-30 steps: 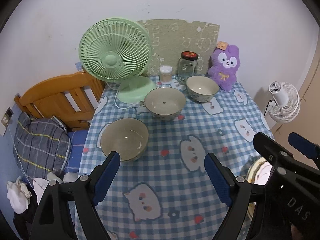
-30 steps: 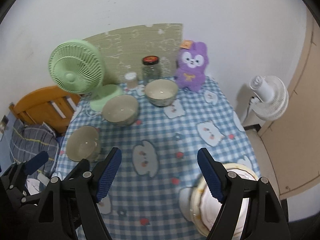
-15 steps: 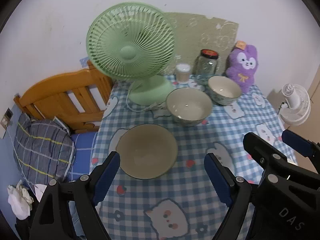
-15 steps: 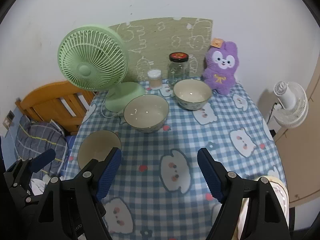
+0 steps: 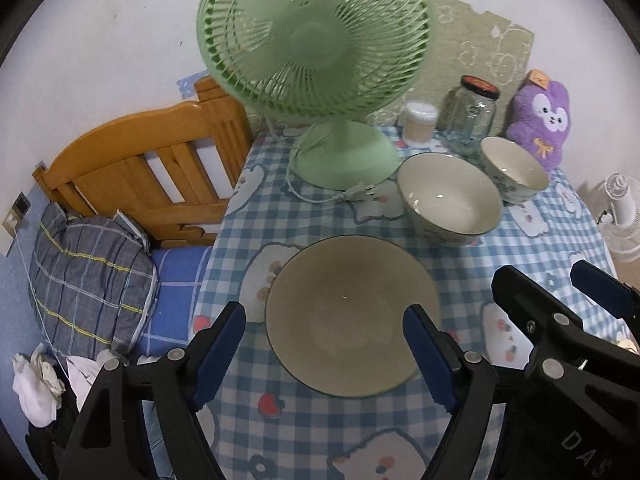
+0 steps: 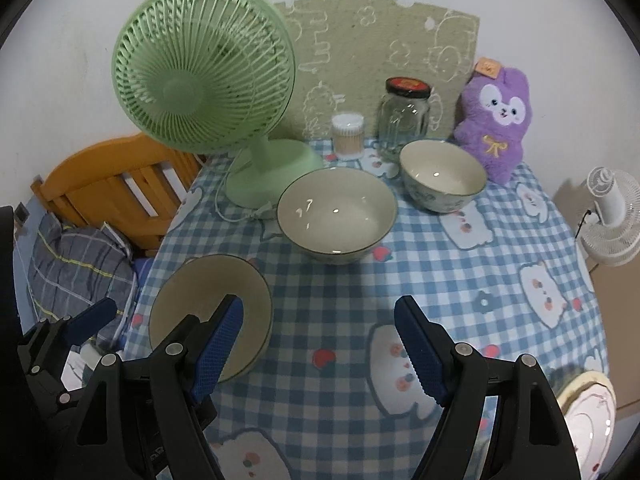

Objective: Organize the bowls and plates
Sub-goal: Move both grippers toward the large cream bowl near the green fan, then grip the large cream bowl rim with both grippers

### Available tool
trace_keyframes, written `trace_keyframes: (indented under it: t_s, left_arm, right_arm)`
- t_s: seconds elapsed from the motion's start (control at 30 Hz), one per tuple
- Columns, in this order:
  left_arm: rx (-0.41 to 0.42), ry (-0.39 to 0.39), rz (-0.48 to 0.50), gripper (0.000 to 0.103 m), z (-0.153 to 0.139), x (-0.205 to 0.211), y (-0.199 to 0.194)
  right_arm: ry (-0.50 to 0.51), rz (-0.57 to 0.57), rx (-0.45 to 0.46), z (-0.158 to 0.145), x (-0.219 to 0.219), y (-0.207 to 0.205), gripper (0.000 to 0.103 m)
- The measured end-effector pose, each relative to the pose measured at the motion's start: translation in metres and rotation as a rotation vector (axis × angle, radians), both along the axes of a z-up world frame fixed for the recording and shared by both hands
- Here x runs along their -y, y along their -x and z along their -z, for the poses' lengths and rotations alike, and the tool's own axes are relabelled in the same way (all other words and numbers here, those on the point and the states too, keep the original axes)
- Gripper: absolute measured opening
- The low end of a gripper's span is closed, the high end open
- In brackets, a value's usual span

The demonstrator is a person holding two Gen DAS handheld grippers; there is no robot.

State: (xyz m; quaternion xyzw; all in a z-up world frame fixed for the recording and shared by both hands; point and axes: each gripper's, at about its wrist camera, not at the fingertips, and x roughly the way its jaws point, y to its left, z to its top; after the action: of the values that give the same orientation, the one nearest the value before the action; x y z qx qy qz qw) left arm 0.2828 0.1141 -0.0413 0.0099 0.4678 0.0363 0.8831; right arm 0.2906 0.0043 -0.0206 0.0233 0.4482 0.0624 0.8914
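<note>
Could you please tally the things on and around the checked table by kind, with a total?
Bowls: 3, near, middle, far
Plates: 1 stack at the table's near right edge
Fans: 2, green, white
Glass jars: 1
Cotton swab tubs: 1
Plush toys: 1
Total: 9
</note>
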Motion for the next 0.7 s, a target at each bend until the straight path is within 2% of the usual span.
trace_keyframes:
  t_s: [0.13,0.27,0.5,0.57,0.63,0.7]
  left_arm:
    - [-0.019,-0.001,-0.017,0.074,0.013,-0.009,-0.008]
    - [-0.037,0.000,-0.027,0.071,0.027,-0.017,-0.014]
    - [-0.067,0.008,-0.031,0.059,0.046,-0.023,-0.024]
    - [-0.070,0.014,-0.028,0.058,0.050,-0.023,-0.025]
    - [-0.074,0.012,-0.034,0.058,0.052,-0.024,-0.027]
    - [-0.076,0.006,-0.035,0.057,0.055,-0.024,-0.028]
  right_arm:
    - [0.003,-0.007,-0.023,0.015,-0.009,-0.009,0.073]
    - [-0.001,-0.021,-0.039,0.030,-0.018,-0.017,0.070]
    - [0.012,-0.042,-0.070,0.048,-0.033,-0.028,0.063]
    - [0.015,-0.042,-0.076,0.051,-0.035,-0.030,0.060]
    - [0.014,-0.044,-0.081,0.054,-0.037,-0.032,0.046]
    - [0.019,-0.044,-0.103,0.059,-0.039,-0.035,0.043]
